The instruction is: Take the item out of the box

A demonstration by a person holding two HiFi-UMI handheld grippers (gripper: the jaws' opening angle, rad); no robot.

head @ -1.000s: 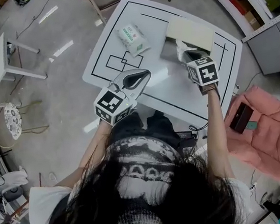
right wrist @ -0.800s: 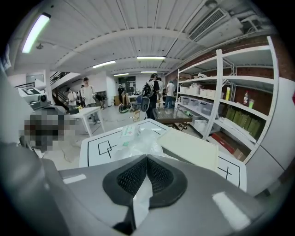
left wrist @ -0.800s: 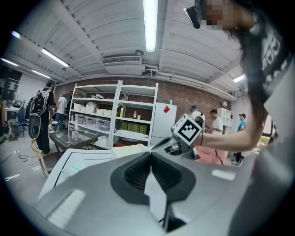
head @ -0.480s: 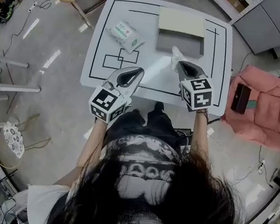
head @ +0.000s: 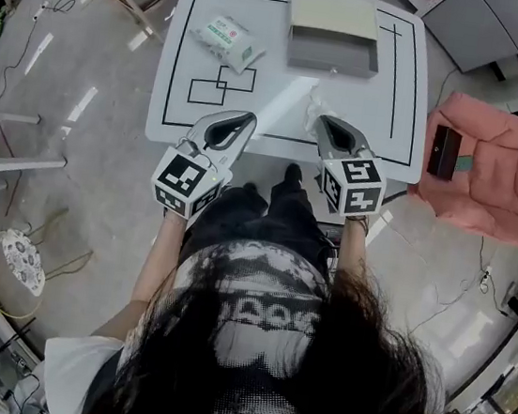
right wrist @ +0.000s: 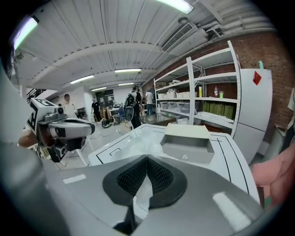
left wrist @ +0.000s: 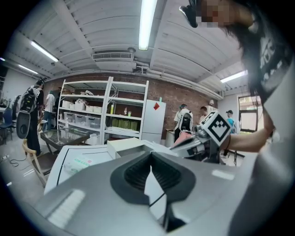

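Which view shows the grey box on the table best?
The head view: it sees the whole grey box from above, unobstructed. The right gripper view shows its front wall and inside obliquely. The left gripper view shows only its upper part.

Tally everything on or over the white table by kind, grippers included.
Grippers: 2 (left gripper, right gripper)
Grey box with cream lid: 1
Green-and-white packet: 1
Clear plastic bag, pinched in the right gripper's jaws: 1
Total: 5
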